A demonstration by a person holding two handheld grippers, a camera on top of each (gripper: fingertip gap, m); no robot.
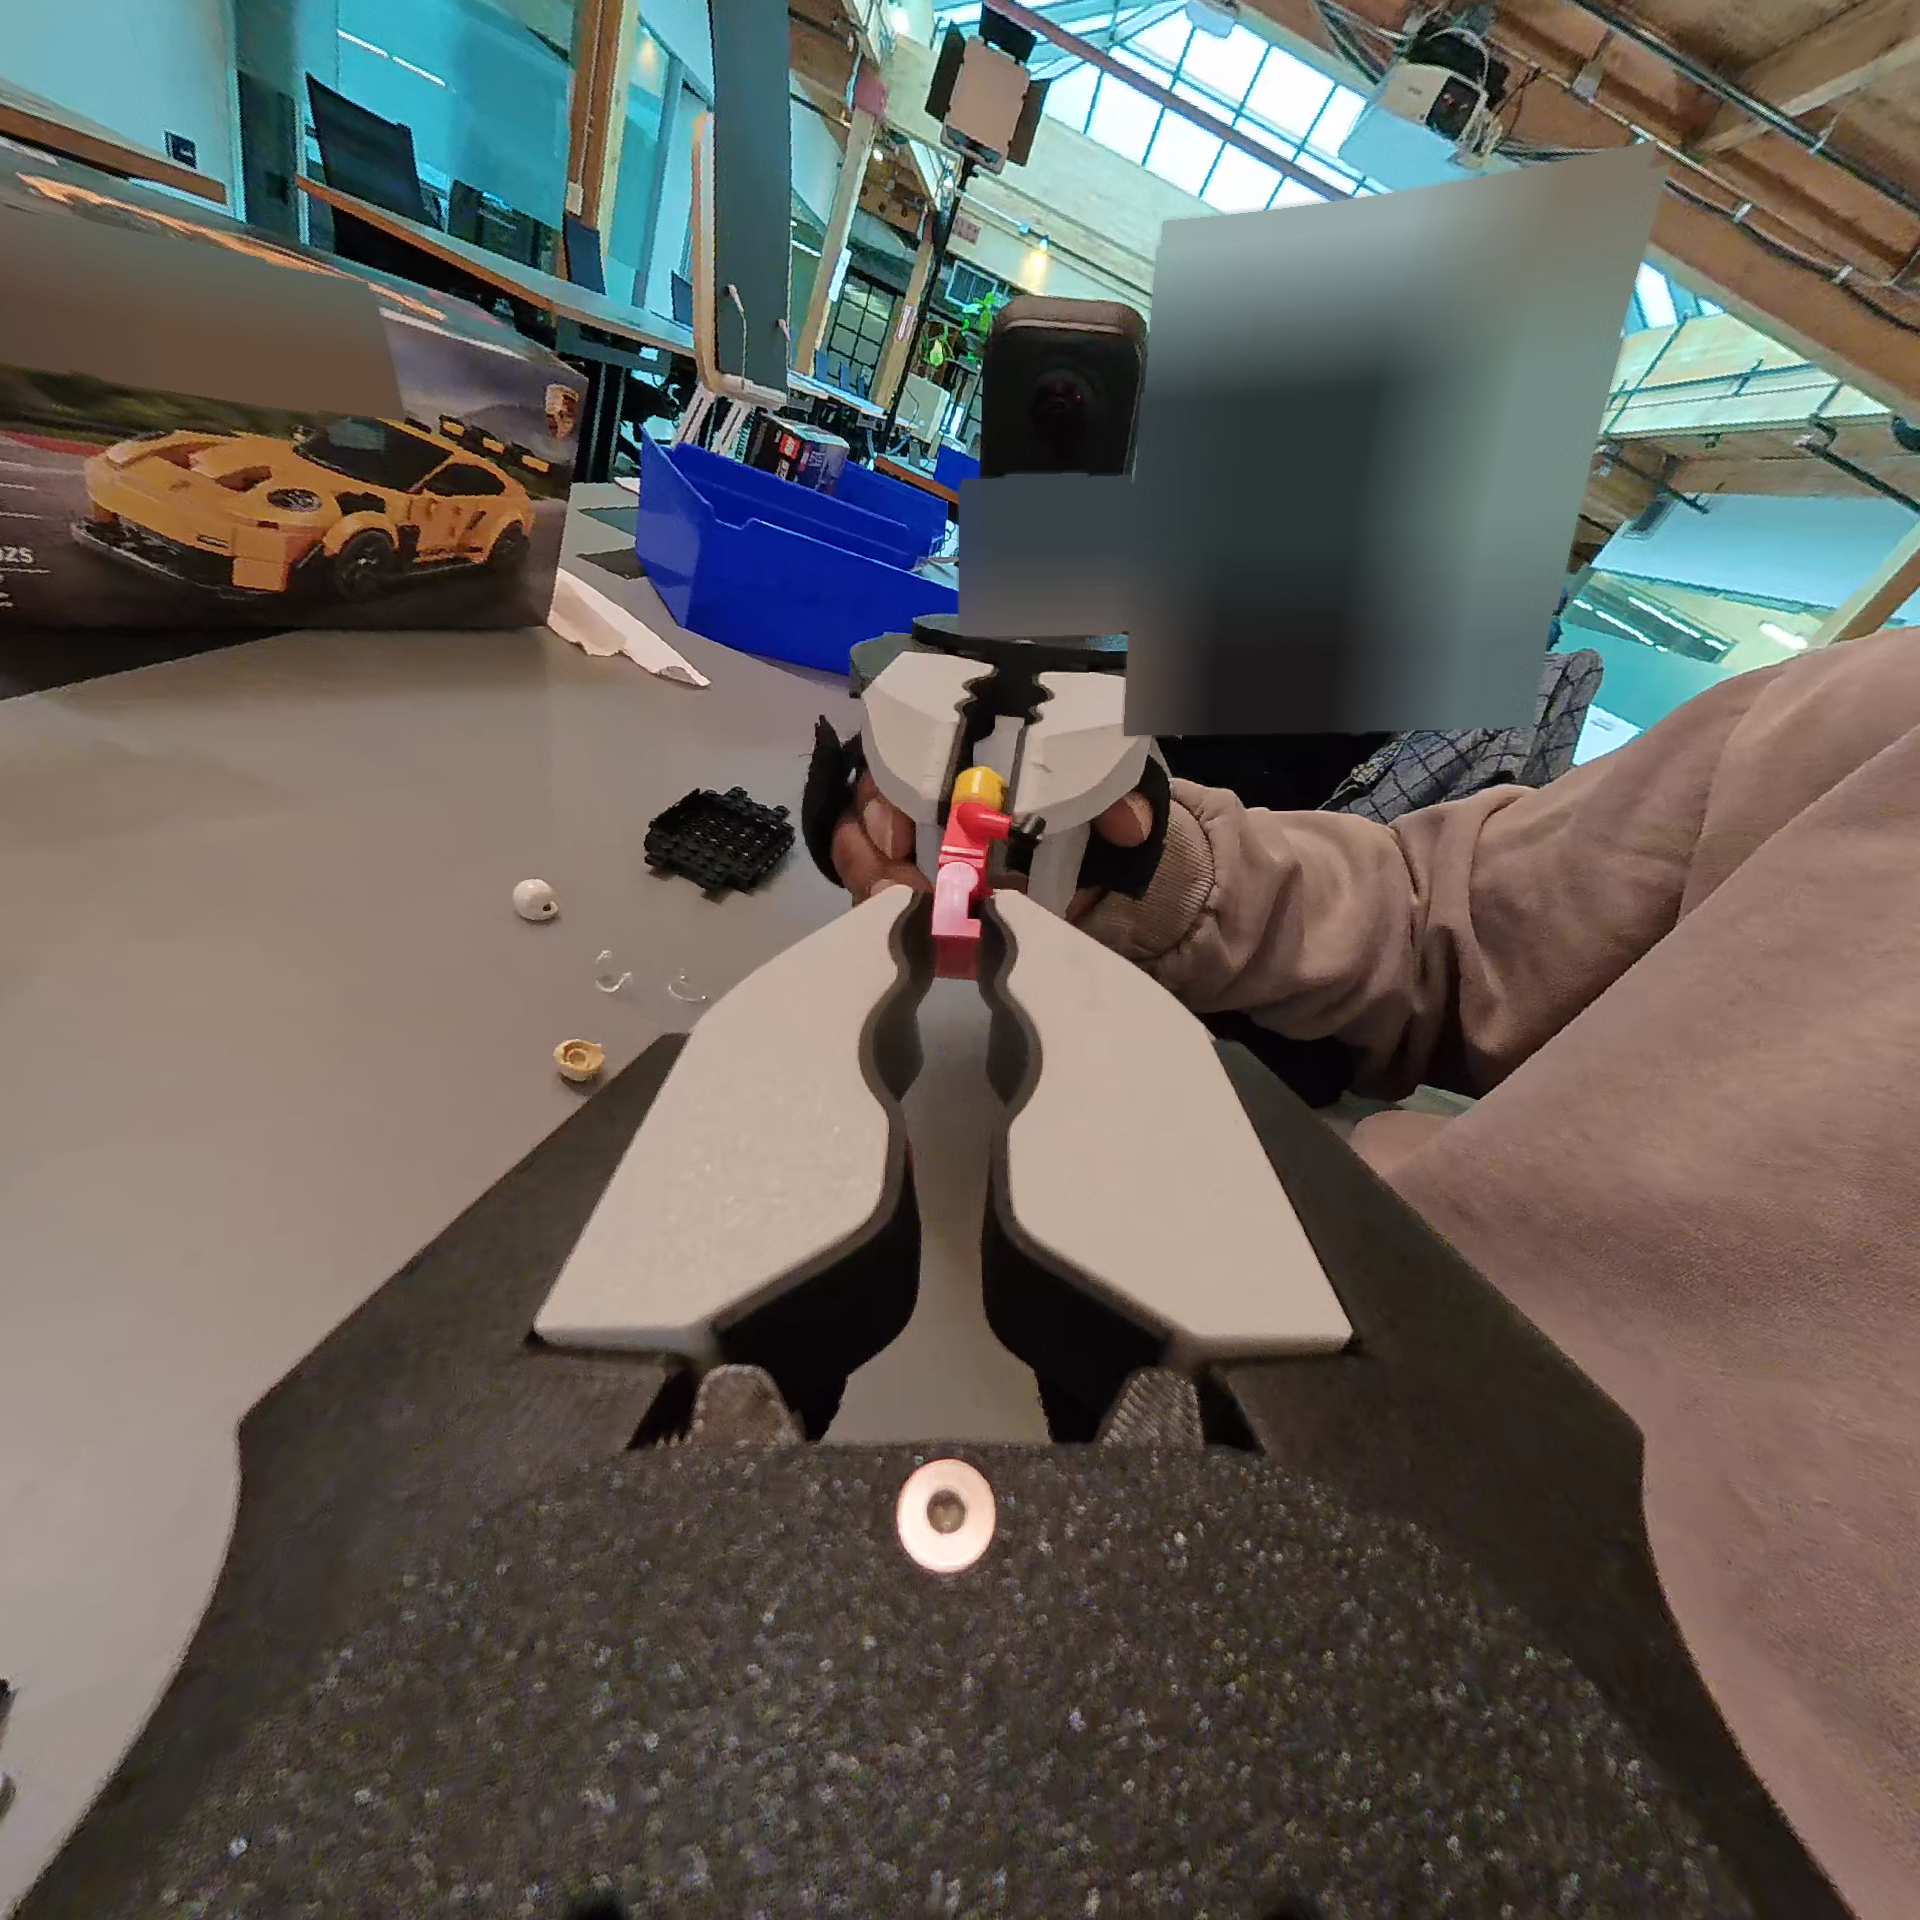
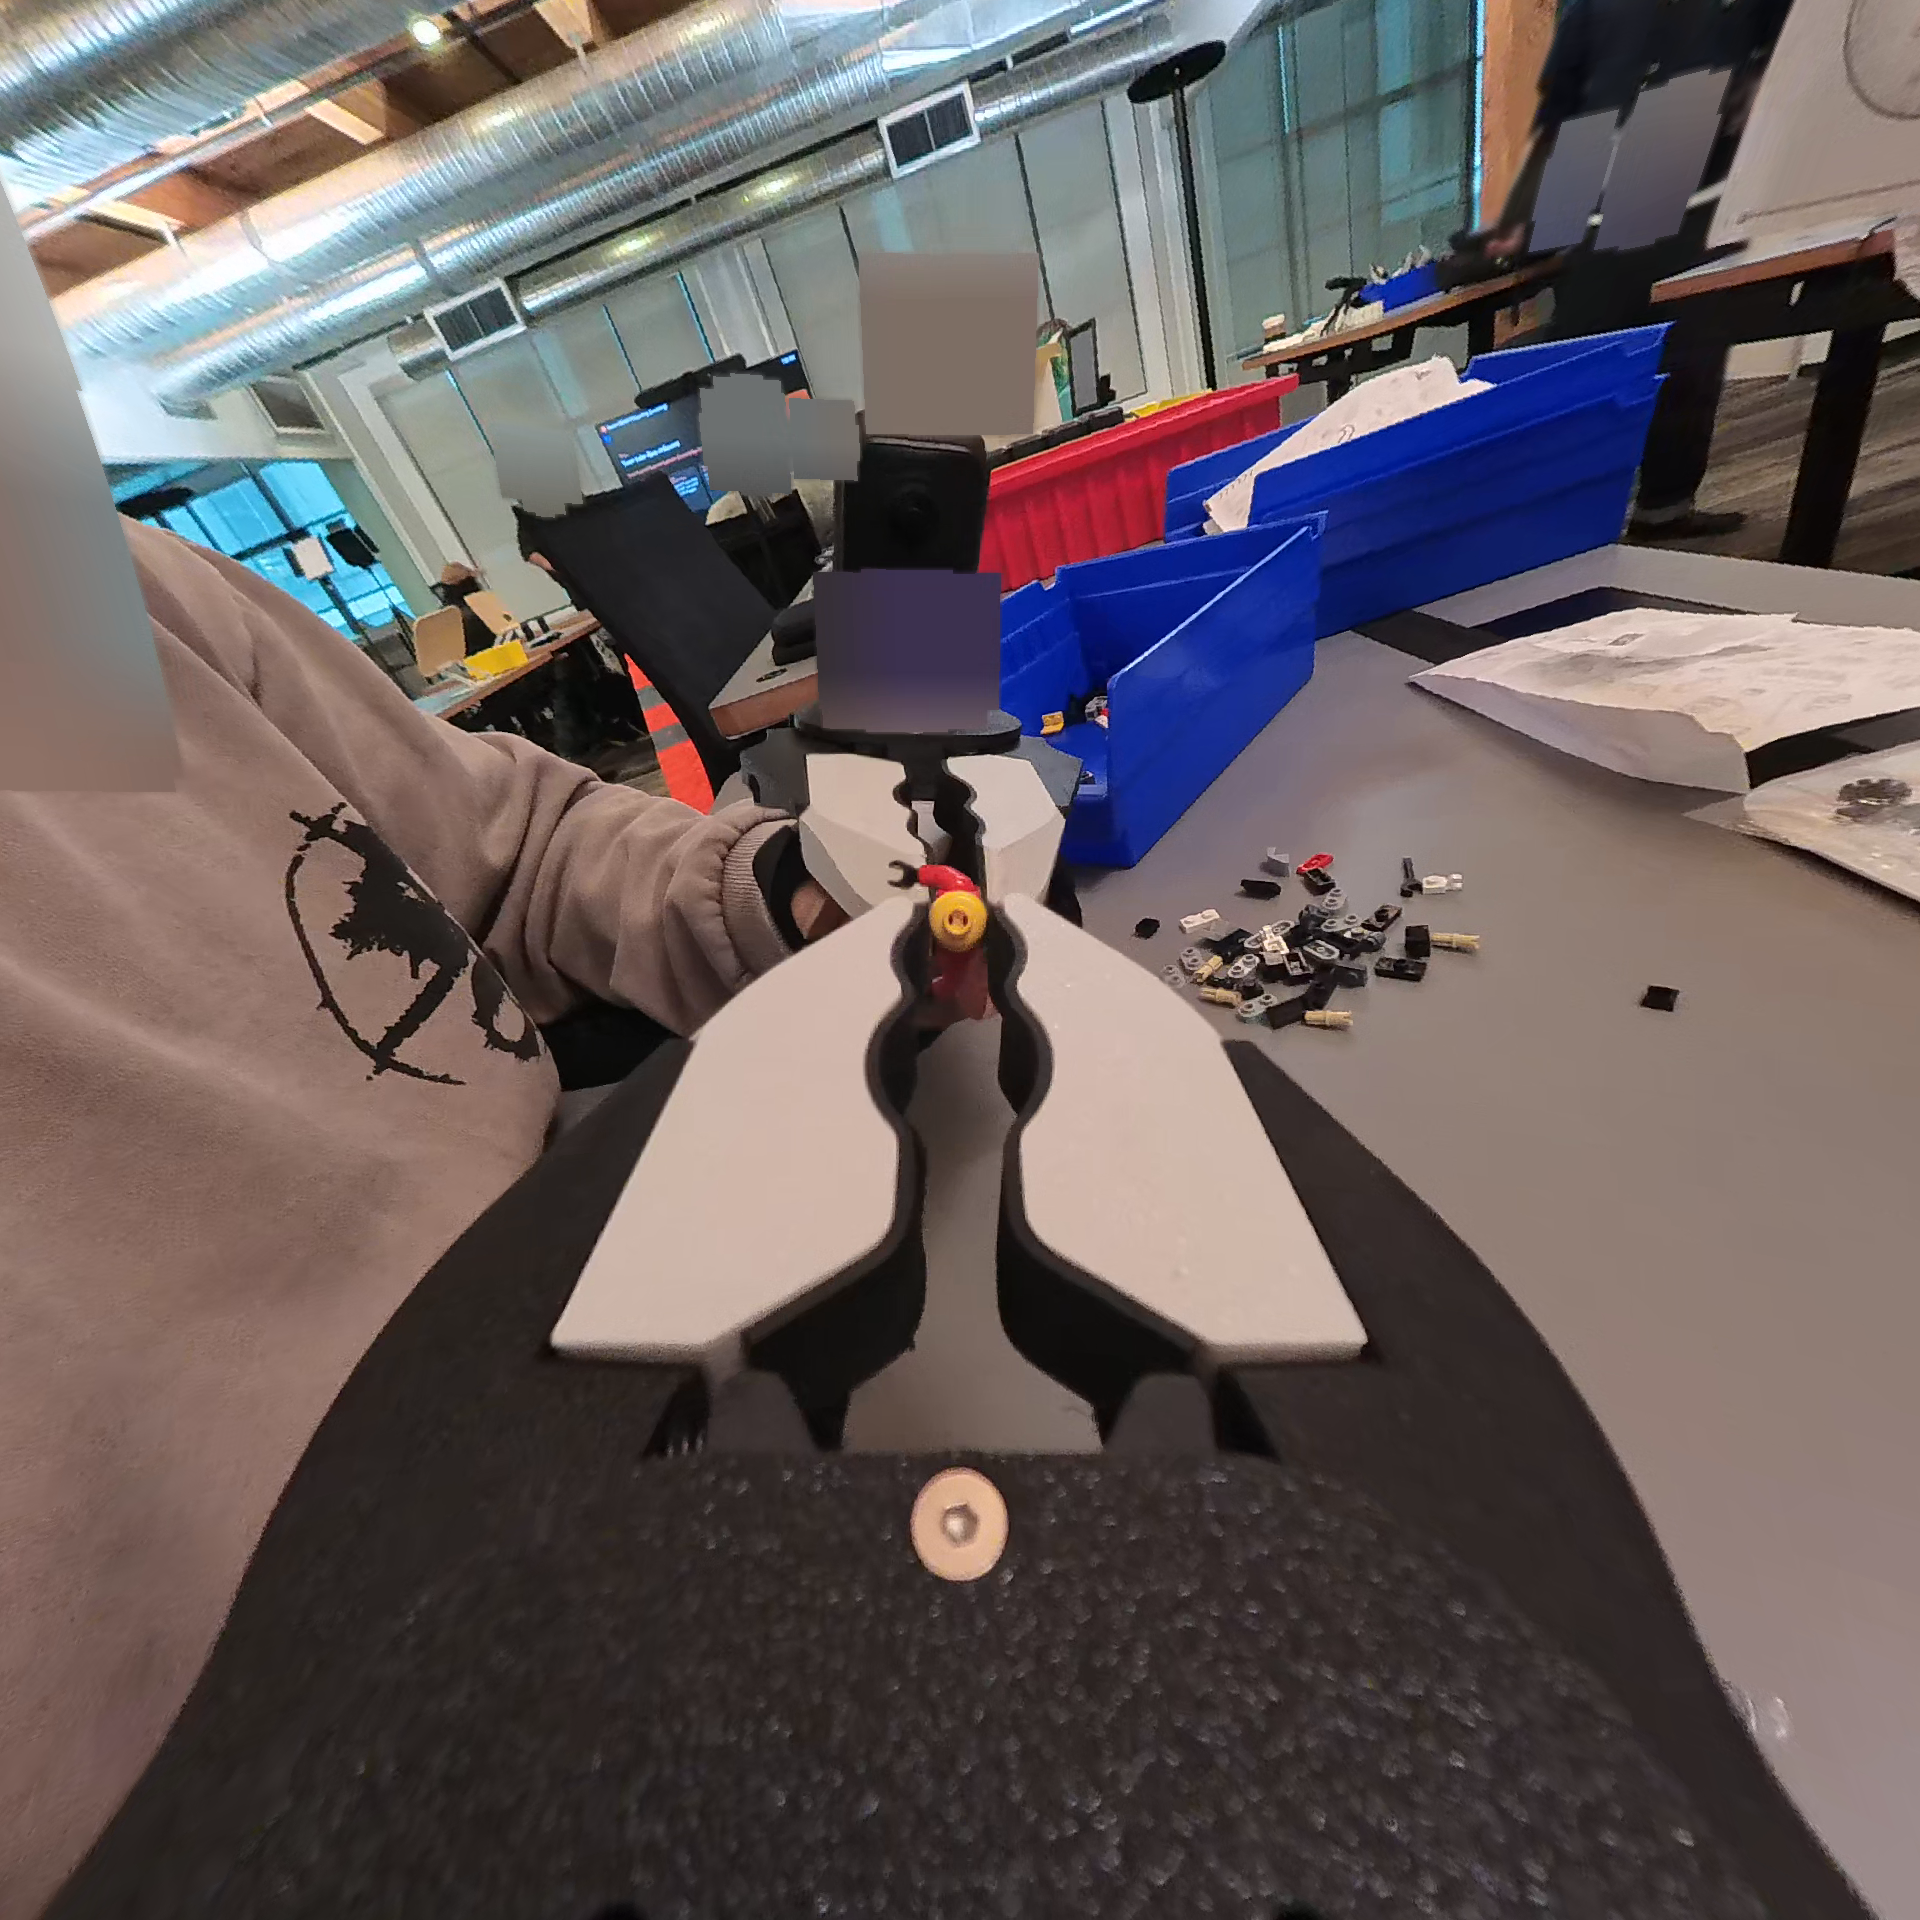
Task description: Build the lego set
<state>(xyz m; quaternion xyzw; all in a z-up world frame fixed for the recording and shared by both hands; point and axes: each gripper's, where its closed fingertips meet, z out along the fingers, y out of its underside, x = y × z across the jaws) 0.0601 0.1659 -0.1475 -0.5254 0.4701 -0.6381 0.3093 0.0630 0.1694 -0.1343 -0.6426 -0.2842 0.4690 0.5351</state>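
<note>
A red minifigure (image 1: 968,836) with a yellow head is held in the air between both grippers. My left gripper (image 1: 951,925) is shut on its red legs (image 1: 954,920). The right gripper (image 1: 992,790) faces me and grips its upper body. In the right wrist view my right gripper (image 2: 956,940) is shut around the minifigure (image 2: 956,920), whose yellow head stud faces the camera. One red arm with a black hand sticks out to the left. The left gripper (image 2: 935,821) shows beyond it.
On the grey table (image 1: 260,935) lie a black plate assembly (image 1: 717,836), a white round piece (image 1: 535,899), a tan piece (image 1: 579,1060) and the set's box (image 1: 291,499). A pile of small pieces (image 2: 1309,945), blue bins (image 2: 1195,675) and paper bags (image 2: 1683,686) lie to the right. The tips of both grippers are at nearly the same place. Both grippers' tips are roughly 15 cm from the tan piece (image 1: 579,1060).
</note>
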